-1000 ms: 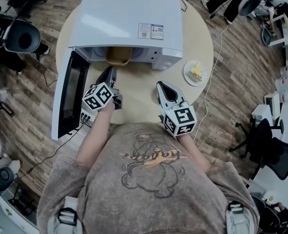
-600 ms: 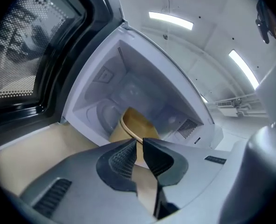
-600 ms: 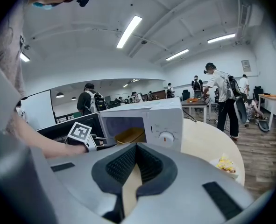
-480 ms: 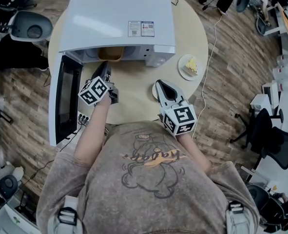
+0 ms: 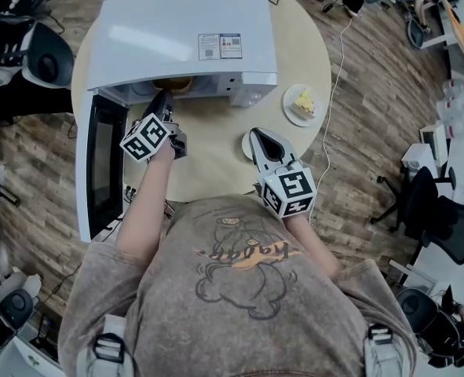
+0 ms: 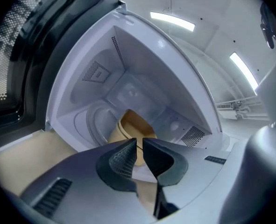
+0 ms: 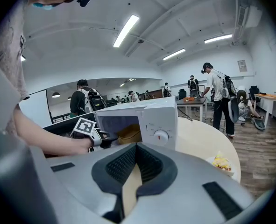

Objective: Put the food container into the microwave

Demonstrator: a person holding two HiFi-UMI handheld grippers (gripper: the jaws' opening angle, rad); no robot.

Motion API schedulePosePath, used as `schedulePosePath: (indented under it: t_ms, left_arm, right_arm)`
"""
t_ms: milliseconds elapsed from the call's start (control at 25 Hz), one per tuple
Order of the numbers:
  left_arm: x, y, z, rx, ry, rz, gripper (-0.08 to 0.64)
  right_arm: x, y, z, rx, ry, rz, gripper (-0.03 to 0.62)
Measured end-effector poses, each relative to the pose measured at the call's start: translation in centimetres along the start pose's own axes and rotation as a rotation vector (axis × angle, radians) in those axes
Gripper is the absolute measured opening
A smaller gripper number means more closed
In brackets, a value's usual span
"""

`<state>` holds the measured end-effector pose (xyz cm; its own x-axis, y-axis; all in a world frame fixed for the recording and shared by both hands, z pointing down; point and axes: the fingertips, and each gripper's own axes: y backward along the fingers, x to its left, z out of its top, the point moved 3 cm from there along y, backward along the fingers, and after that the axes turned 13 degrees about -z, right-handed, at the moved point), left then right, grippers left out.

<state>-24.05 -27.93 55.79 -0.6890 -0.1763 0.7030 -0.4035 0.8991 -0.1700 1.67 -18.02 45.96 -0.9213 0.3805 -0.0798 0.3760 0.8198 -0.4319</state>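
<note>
Head view: the tan plastic food container (image 5: 174, 84) sits inside the white box microwave (image 5: 184, 34) at upper centre, with the door (image 5: 100, 163) swung open at left. The left gripper (image 5: 162, 100) is at the opening.
Left gripper view: the jaws are almost touching and hold nothing, with the container just beyond them.
Right gripper view: the right gripper (image 7: 137, 149) has its jaws pressed together, empty.

Container (image 6: 133, 124) in microwave (image 5: 180, 34) on table (image 5: 216, 148); door (image 5: 98, 167) open to L; plate (image 5: 289, 110) on R.
</note>
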Motion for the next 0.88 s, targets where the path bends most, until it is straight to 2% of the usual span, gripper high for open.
schedulePosePath:
  t_ms: [440,640,880]
  left_arm:
    - [0.4,-1.5,1.2,0.017,-0.012,-0.013,0.061]
    - [-0.6,-0.6,1.6,0.013,-0.011,-0.043,0.061]
    - [-2.6,1.4,1.8,0.045,-0.068,-0.114,0.061]
  right_arm:
    - [-0.3,0.7,0.0,0.010,-0.002,-0.038,0.000]
    - [-0.3,1.8,-0.8,0.026,-0.007,-0.074,0.000]
    - [0.8,3.7,-2.1,0.037,-0.019,-0.117,0.000]
